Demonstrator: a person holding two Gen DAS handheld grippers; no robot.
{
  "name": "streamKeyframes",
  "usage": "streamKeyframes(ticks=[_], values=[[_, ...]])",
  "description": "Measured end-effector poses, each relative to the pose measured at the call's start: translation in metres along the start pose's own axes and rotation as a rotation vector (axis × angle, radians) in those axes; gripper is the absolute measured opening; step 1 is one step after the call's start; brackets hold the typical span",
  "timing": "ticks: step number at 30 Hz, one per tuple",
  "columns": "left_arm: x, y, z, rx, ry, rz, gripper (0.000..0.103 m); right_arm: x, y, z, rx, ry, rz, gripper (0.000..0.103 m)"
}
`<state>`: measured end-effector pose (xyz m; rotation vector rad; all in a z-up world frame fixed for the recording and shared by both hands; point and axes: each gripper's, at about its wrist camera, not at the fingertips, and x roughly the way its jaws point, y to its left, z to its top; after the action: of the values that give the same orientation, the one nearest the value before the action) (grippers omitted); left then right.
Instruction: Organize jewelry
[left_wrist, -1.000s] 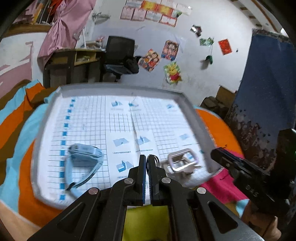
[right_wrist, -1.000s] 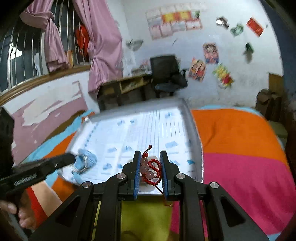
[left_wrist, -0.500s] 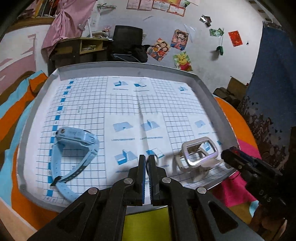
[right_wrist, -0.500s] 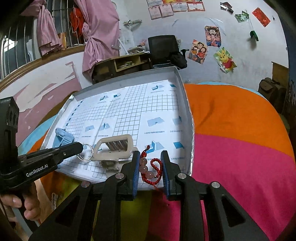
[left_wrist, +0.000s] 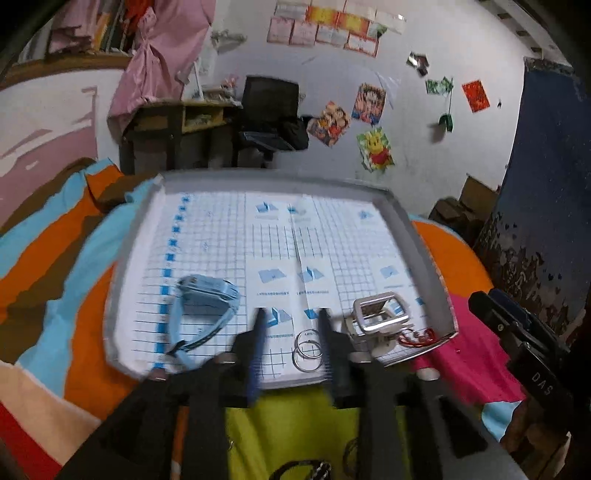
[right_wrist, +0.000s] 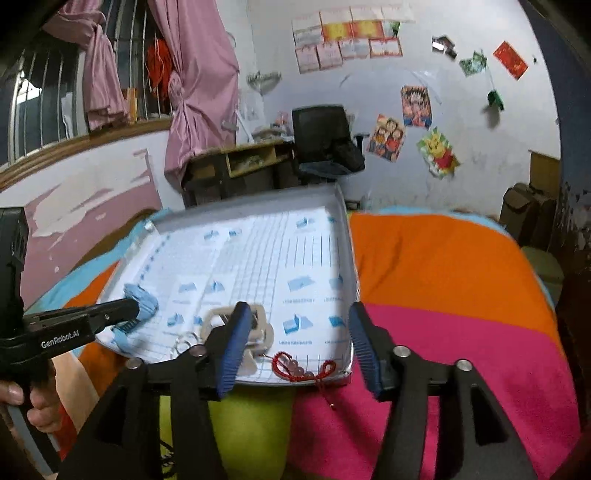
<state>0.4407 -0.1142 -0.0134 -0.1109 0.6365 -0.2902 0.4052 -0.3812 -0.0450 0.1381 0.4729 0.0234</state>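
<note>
A grey tray (left_wrist: 421, 236) lined with grid paper lies on a striped blanket. On it lie a blue watch (left_wrist: 201, 306), two silver rings (left_wrist: 308, 352), a silver buckle bracelet (left_wrist: 380, 317) and a red bead bracelet (left_wrist: 417, 338). My left gripper (left_wrist: 290, 328) is open and empty, its fingers either side of the rings at the tray's near edge. My right gripper (right_wrist: 295, 343) is open and empty, just above the red bead bracelet (right_wrist: 301, 369) at the tray's near right corner (right_wrist: 347, 369). The buckle (right_wrist: 255, 328), rings (right_wrist: 183, 341) and watch (right_wrist: 142, 302) show left of it.
The blanket (right_wrist: 443, 295) has orange, pink, blue and yellow-green patches around the tray. A desk (left_wrist: 177, 125) and black chair (left_wrist: 269, 114) stand at the far wall. A dark blue panel (left_wrist: 546, 184) stands on the right.
Both grippers have opened. The left let the silver rings down on the tray; the right let the red bead bracelet down at the near right corner. Both have drawn back a little.
</note>
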Motion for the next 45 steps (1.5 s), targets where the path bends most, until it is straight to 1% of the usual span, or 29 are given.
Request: streamKeyframes(ticks=[1,2,3,4,5,6,7,9,10,11,13,15,21,26,29,33,40,45], values=[[-0.011,0.0,-0.001,-0.005,-0.024,0.002,0.048,-0.006,0.001,0.002,0.001,-0.011,-0.001,0.054],[-0.022,0.001,-0.002,-0.018,-0.053,0.004,0.067,-0.014,0.002,0.003,0.002,-0.023,-0.002,0.055],[-0.033,0.002,-0.003,-0.034,-0.083,0.008,0.078,-0.021,0.003,0.005,0.004,-0.034,-0.004,0.056],[-0.044,0.003,-0.004,-0.052,-0.113,0.014,0.081,-0.028,0.003,0.005,0.005,-0.045,-0.007,0.061],[-0.056,0.004,-0.005,-0.069,-0.135,0.017,0.087,-0.036,0.005,0.006,0.005,-0.056,-0.007,0.066],[-0.068,0.005,-0.007,-0.087,-0.151,0.021,0.091,-0.043,0.006,0.007,0.006,-0.069,-0.004,0.069],[-0.078,0.006,-0.01,-0.098,-0.165,0.026,0.094,-0.052,0.007,0.009,0.008,-0.083,0.001,0.073],[-0.096,0.008,-0.013,-0.105,-0.2,0.051,0.103,-0.068,0.009,0.012,0.015,-0.112,0.01,0.078],[-0.106,0.008,-0.015,-0.103,-0.224,0.07,0.103,-0.077,0.009,0.014,0.018,-0.127,0.011,0.083],[-0.117,0.007,-0.019,-0.096,-0.249,0.093,0.103,-0.087,0.01,0.015,0.023,-0.146,0.014,0.092],[-0.137,0.007,-0.026,-0.081,-0.288,0.124,0.103,-0.105,0.013,0.015,0.027,-0.185,0.01,0.101],[-0.156,0.007,-0.033,-0.067,-0.311,0.138,0.103,-0.122,0.017,0.013,0.019,-0.221,0.005,0.102],[-0.209,0.003,-0.06,-0.027,-0.365,0.175,0.103,-0.175,0.033,0.003,-0.025,-0.281,0.012,0.102],[-0.244,0.002,-0.085,-0.025,-0.39,0.187,0.103,-0.227,0.053,-0.013,-0.071,-0.342,0.023,0.102],[-0.263,0.003,-0.101,-0.018,-0.397,0.183,0.103,-0.254,0.062,-0.025,-0.084,-0.365,0.03,0.102],[-0.283,0.007,-0.124,-0.007,-0.403,0.185,0.103,-0.285,0.071,-0.044,-0.096,-0.382,0.025,0.102],[-0.309,0.009,-0.153,-0.006,-0.41,0.193,0.103,-0.324,0.079,-0.072,-0.109,-0.387,0.003,0.102],[-0.319,0.011,-0.173,-0.002,-0.38,0.183,0.103,-0.341,0.081,-0.088,-0.094,-0.36,-0.002,0.102]])
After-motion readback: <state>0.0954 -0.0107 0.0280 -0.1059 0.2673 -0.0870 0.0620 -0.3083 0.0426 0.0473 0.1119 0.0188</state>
